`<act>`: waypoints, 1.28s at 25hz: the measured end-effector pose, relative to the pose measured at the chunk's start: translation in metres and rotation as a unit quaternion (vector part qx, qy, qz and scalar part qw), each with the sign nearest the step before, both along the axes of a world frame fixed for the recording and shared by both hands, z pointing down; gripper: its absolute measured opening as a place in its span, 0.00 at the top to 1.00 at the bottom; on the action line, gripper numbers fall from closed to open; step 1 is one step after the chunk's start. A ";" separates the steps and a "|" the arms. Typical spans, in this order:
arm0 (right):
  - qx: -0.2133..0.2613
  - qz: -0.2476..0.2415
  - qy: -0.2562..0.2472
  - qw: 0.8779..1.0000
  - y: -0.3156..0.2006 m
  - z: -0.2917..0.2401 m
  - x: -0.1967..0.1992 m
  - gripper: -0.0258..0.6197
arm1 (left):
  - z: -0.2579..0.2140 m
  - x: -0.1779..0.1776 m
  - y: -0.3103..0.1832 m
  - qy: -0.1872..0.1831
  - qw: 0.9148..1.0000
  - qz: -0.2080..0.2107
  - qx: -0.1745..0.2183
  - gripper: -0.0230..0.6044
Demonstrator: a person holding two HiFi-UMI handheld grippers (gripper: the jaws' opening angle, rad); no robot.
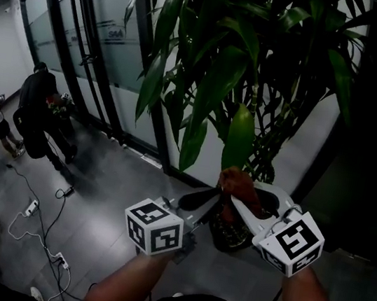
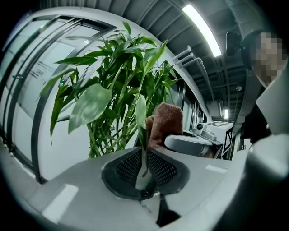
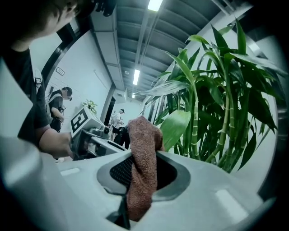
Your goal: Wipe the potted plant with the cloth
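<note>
Hanging tip-down, one leaf [image 2: 141, 113] of the potted plant [image 1: 217, 59] sits loose in the left claw [image 2: 144, 173], jaws narrowly parted; the right claw [image 3: 142, 176], clamped on the cloth [image 3: 143, 149], is just right of that leaf

**Dim corridor, bright ceiling strips**

The head view is dark and underexposed. The green long-leaved potted plant [image 1: 217, 80] shows nearly as a silhouette against the pale frosted glass wall [image 1: 117, 64], and the frame's corners fall to black. Both gripper views are brighter, lit by long white ceiling strip lights [image 2: 201, 29] that glare. Their fisheye bends straight lines, darkens the rim, and leaves the nearest foreground soft.
</note>
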State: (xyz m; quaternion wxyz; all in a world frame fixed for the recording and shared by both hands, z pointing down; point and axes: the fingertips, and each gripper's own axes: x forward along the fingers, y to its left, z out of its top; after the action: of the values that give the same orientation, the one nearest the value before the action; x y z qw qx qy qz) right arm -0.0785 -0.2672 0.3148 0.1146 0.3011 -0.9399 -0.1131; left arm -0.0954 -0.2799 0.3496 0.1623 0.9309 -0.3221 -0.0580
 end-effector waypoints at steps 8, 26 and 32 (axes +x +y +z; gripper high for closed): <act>-0.019 -0.071 0.021 0.997 0.039 0.008 -0.026 0.85 | -0.033 -0.051 0.016 -0.018 0.997 -0.063 0.051 0.85; 0.016 -0.091 -0.151 0.984 0.058 -0.138 0.005 0.85 | -0.157 -0.080 0.036 -0.014 0.988 -0.078 0.131 0.77; 0.040 -0.082 -0.172 0.981 0.060 -0.175 0.022 0.85 | -0.167 -0.062 0.014 -0.032 0.987 -0.071 0.139 0.74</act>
State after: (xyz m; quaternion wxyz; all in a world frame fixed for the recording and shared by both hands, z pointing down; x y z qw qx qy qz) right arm -0.0563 -0.2073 0.1400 -0.0708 0.2427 -0.9617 -0.1062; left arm -0.1572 -0.2657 0.1830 0.0160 0.9206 -0.3811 -0.0837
